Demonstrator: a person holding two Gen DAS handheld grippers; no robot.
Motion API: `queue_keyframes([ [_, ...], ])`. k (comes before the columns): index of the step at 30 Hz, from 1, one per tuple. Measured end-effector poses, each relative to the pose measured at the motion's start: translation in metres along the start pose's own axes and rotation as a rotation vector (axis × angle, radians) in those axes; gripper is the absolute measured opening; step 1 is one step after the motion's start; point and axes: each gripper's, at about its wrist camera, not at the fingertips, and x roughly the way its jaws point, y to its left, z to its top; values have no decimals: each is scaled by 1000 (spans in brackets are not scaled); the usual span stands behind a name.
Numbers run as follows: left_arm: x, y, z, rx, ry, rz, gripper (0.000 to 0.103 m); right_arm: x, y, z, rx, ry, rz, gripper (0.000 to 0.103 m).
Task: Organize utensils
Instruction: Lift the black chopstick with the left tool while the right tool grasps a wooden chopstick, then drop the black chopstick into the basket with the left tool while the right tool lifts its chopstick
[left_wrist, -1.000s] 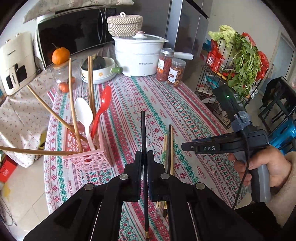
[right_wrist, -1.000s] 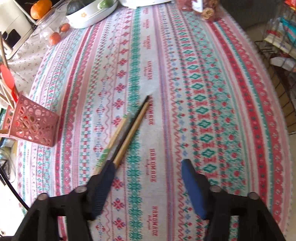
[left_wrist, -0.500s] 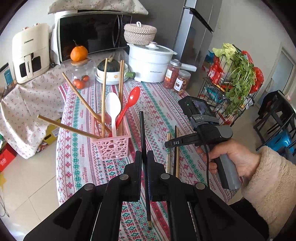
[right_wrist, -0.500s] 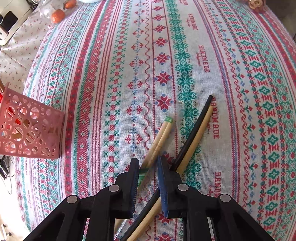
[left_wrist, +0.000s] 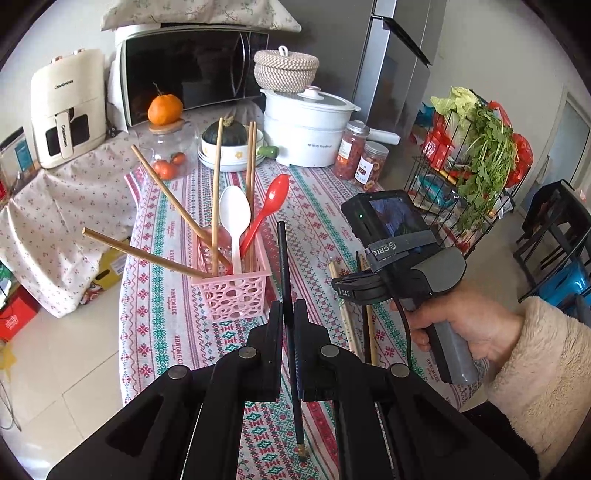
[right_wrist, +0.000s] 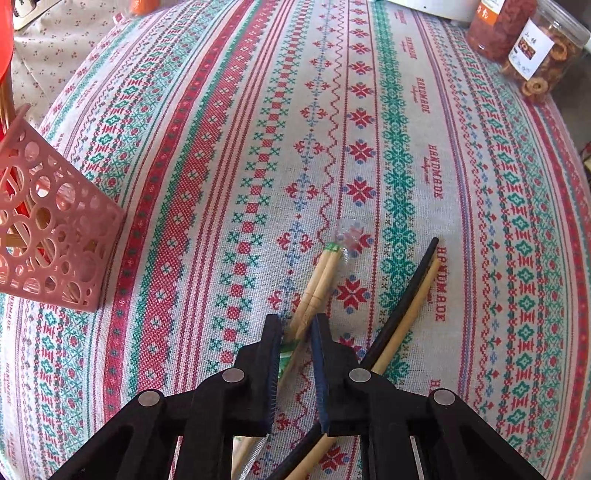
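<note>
Right tool (right_wrist: 295, 332) has just closed on the wrapped chopsticks (right_wrist: 317, 284) mid-table; left tool (left_wrist: 289, 314) grips a black chopstick (left_wrist: 286, 280), bound for the basket (left_wrist: 236, 291).

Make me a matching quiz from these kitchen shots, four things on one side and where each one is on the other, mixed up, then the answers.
Things:
1. black chopstick
2. wrapped chopstick pair
3. white spoon
4. orange

Places:
A. standing in the pink basket
B. on top of a glass jar
C. clamped in the left gripper
D. between the right gripper pads, on the tablecloth

Pairs: 1-C, 2-D, 3-A, 4-B
</note>
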Motion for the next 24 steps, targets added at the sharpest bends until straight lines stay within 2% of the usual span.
queue_keyframes([
  [2, -2, -2, 0, 13, -8, 3, 5, -10, -5, -1, 19, -23, 36, 0],
  [9, -10, -1, 1, 18, -32, 13, 5, -47, -10, -13, 36, -99, 142, 0],
  [15, -10, -3, 1, 21, -38, 17, 5, -59, -18, -19, 51, -116, 203, 0],
  [19, -8, -5, 2, 27, -35, 16, 5, -48, -19, -13, 63, -99, 195, 10],
  [20, -8, -6, 2, 27, -36, 15, 5, -42, -18, -9, 66, -85, 198, 16],
  [21, -9, -6, 2, 27, -36, 14, 5, -36, -18, -6, 68, -72, 195, 30],
  [22, -9, -5, 2, 26, -37, 15, 5, -30, -16, -3, 68, -60, 185, 39],
  [24, -9, -3, 3, 20, -36, 13, 5, -18, -9, 1, 54, -32, 150, 40],
])
